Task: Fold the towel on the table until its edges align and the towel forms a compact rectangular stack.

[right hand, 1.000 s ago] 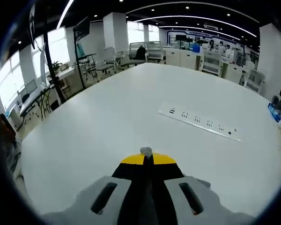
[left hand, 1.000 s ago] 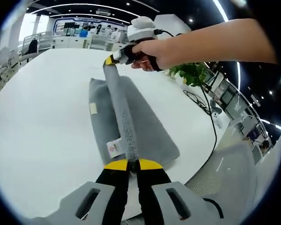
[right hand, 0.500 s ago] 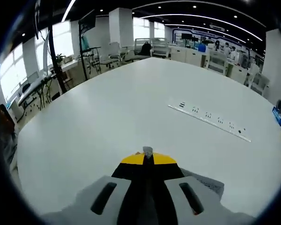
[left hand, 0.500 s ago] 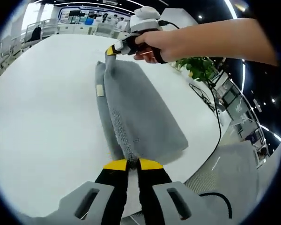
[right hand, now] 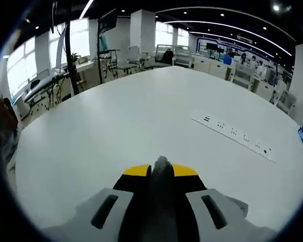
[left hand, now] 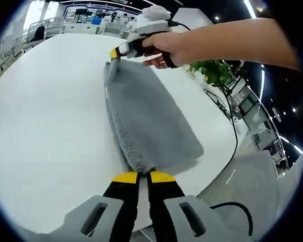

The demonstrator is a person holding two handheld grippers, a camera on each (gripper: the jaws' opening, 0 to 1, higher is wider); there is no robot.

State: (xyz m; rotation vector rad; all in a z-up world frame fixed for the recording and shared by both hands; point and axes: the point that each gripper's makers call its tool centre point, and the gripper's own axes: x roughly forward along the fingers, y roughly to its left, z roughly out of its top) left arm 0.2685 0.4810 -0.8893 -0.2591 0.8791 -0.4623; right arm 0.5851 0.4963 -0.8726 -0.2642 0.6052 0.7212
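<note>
Pinching opposite towel point(left hand: 149, 121) corners, both grippers' fingers point(left hand: 122, 177) stay closed above bare table point(left hand: 45, 116).

In the left gripper view, the left claw point(left hand: 143, 176), black with yellow tips, rose from the bottom edge with its jaws pinched together on the near corner of the grey fabric towel point(left hand: 151, 123). Across from it, the person's bare hand point(left hand: 167, 46) and forearm point(left hand: 232, 38) reached in from the right, gripping the right claw point(left hand: 114, 53), whose yellow tip clamped the far corner. In the right gripper view, the right claw point(right hand: 161, 170) had its jaws closed on a grey fold of cloth.
</note>
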